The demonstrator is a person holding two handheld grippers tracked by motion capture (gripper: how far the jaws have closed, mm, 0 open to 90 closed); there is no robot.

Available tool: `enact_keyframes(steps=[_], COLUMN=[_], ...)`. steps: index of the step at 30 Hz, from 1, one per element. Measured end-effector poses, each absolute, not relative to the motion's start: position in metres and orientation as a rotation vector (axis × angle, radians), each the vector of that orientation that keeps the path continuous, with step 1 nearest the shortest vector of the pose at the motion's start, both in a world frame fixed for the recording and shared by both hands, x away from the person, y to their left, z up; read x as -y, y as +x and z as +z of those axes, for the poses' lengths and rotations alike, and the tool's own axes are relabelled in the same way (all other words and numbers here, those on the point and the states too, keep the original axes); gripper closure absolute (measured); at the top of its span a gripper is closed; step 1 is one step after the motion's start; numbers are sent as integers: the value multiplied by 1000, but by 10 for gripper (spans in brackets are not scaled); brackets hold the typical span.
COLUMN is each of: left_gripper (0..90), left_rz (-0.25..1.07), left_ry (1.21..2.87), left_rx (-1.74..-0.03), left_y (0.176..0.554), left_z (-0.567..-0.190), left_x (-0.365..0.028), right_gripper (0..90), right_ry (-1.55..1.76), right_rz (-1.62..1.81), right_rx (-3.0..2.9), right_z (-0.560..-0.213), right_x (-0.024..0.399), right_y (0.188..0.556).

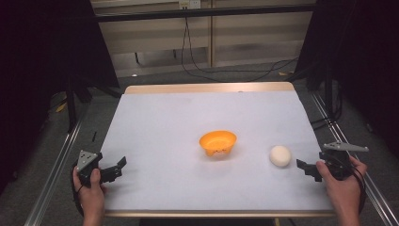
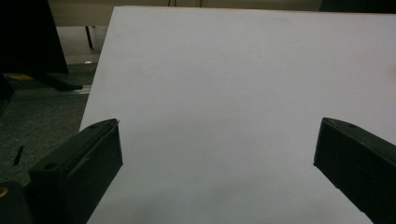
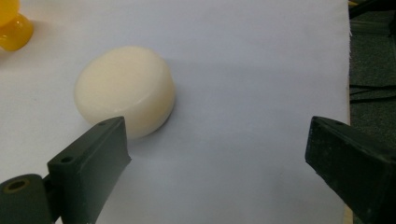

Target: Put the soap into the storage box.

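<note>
An orange bowl (image 1: 218, 143) sits near the middle of the white table sheet (image 1: 188, 117). To its right lies a cream, round puck-shaped object (image 1: 280, 155), also close up in the right gripper view (image 3: 125, 88), just beyond the left jaw. My right gripper (image 1: 305, 167) is at the right edge, a short way right of the puck, open with nothing between its jaws (image 3: 217, 158). My left gripper (image 1: 117, 168) rests near the front left corner, open and empty (image 2: 217, 149), over bare sheet.
The bowl's edge (image 3: 11, 25) peeks in at the top left of the right gripper view. Metal rails (image 1: 56, 160) run along both sides of the table. Cables (image 1: 226, 70) lie on the floor beyond the far edge.
</note>
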State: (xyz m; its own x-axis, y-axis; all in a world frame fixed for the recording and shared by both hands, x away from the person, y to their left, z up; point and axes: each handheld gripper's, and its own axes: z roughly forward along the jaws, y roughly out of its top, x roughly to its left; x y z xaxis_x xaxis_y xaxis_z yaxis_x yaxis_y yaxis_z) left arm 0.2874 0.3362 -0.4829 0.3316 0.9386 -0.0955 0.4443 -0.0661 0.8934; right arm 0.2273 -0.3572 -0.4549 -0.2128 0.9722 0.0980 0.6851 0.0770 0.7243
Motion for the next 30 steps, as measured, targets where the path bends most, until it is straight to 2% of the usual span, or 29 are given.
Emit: enact_keyframes(steps=[19,30], left_gripper=[10,10], left_rz=[669,664], left_ry=[1673,1671], left_rx=[-1258,-1260], left_y=[287,288], left_z=[-483,-483], left_x=[-336,-337], right_gripper=[76,84], right_ry=[1668,1683], right_rz=[873,850], right_rx=[-2079,-2115], right_z=[-435,-435], right_x=[339,325], right_y=[253,263])
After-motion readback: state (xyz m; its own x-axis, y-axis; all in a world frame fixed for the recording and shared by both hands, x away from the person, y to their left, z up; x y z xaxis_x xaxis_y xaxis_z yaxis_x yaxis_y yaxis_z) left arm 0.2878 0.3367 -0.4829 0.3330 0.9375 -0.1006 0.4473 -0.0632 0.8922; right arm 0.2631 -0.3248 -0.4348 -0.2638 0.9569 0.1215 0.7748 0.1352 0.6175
